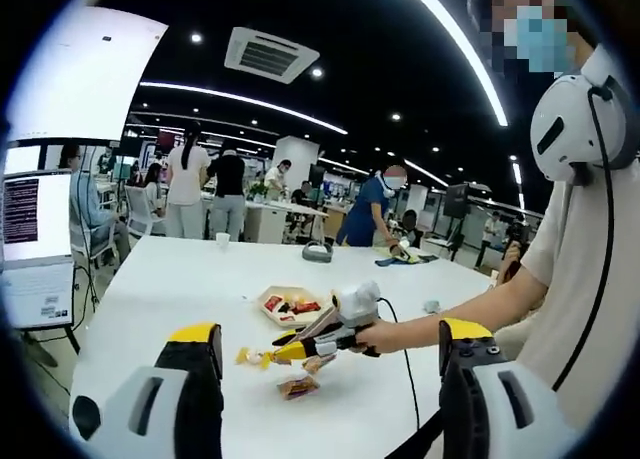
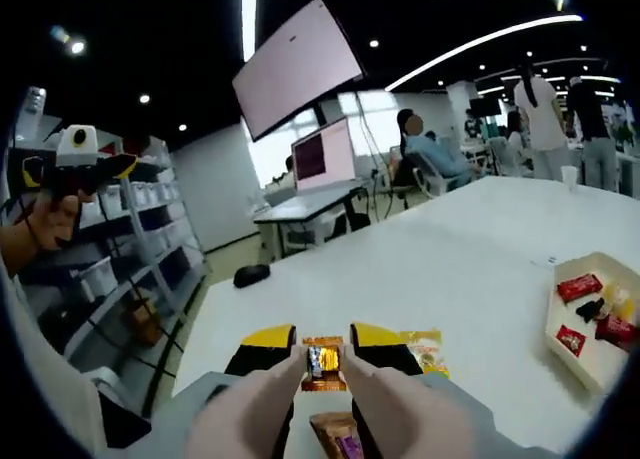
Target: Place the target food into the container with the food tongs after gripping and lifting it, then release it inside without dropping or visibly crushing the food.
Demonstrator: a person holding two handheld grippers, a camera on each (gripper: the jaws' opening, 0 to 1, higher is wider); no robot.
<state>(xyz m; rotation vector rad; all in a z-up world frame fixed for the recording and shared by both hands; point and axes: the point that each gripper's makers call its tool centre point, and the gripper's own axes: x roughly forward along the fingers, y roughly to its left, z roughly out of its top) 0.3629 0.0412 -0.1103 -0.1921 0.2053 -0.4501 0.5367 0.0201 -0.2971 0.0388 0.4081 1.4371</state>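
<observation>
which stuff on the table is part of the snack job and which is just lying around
Part of the job:
- right tool, shut on the orange snack packet
- yellow snack packet beside it
- tray holding red packets, the likely container
- left tool, raised off the table

Just lying about:
- laptop
- black mouse
- paper cup
- wall screen

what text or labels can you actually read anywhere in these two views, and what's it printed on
No text reads clearly in either view.
Laptop screen: rows of text, too small to read.
Red packets in the tray: markings blurred.
Orange snack packet clamped in the right gripper: print blurred.
Yellow packet on the table: print too blurred to read.
Hanging monitor: plain pale glow, nothing legible.
</observation>
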